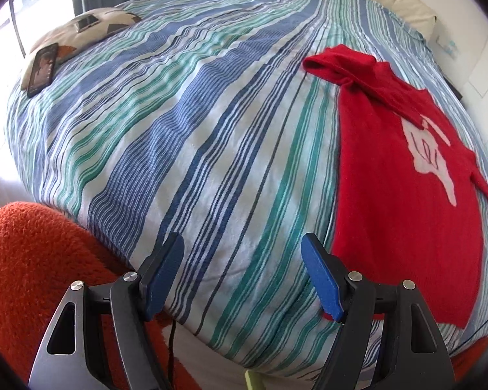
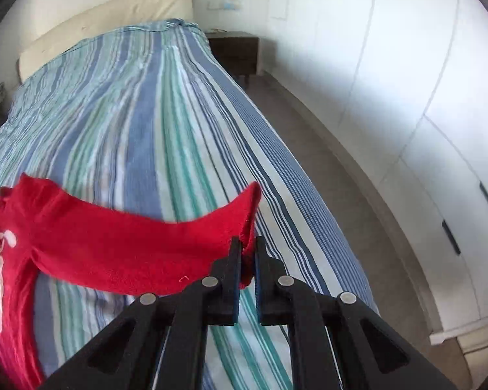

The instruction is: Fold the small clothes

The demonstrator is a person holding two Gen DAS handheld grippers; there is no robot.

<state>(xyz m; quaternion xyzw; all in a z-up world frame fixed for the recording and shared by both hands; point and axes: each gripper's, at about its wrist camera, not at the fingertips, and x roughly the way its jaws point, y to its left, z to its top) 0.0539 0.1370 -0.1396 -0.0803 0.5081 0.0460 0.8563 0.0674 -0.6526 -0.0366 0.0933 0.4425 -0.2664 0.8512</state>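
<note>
Right gripper (image 2: pixel 247 243) is clamping nearly shut on the cuff of the red sweater's sleeve (image 2: pixel 146 243), pads pinching the fabric edge; the sleeve is stretching out from the jaws to the body at the view's left. Left gripper (image 1: pixel 242 260) is hanging wide apart, gripping nothing, over the striped bedspread (image 1: pixel 179 146) just beside the red sweater (image 1: pixel 406 195) hem. The sweater is lying flat, long axis running from the near bed edge toward the headboard (image 2: pixel 107 16), other sleeve folded across the chest.
</note>
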